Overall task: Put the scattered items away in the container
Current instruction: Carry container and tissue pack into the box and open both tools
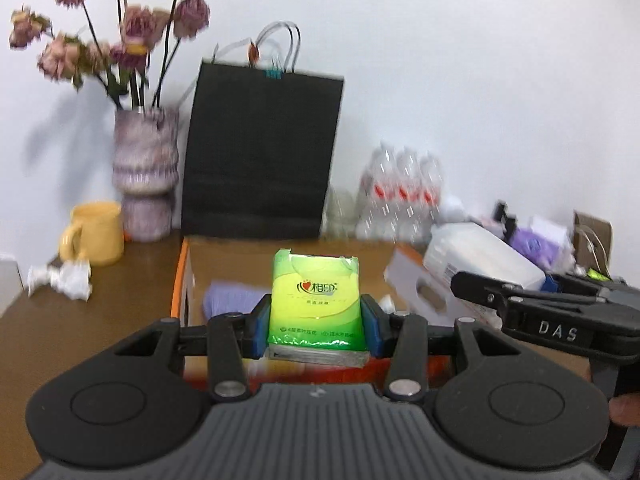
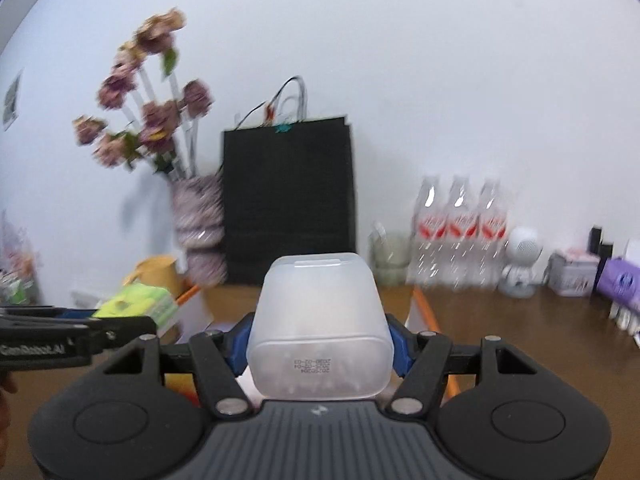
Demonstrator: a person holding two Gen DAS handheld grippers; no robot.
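The open cardboard box [image 1: 188,280] sits on the table [image 1: 100,320]. Above it, the right gripper [image 2: 318,344] clamps a translucent plastic tub [image 2: 318,320]; the left gripper [image 1: 316,322] clamps a green tissue pack [image 1: 316,300].

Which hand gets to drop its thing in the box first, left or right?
Probably left. The left hand-held gripper holds the green tissue pack right above the open cardboard box. The right hand-held gripper holds a white plastic tub but looks set more toward the box's right edge.
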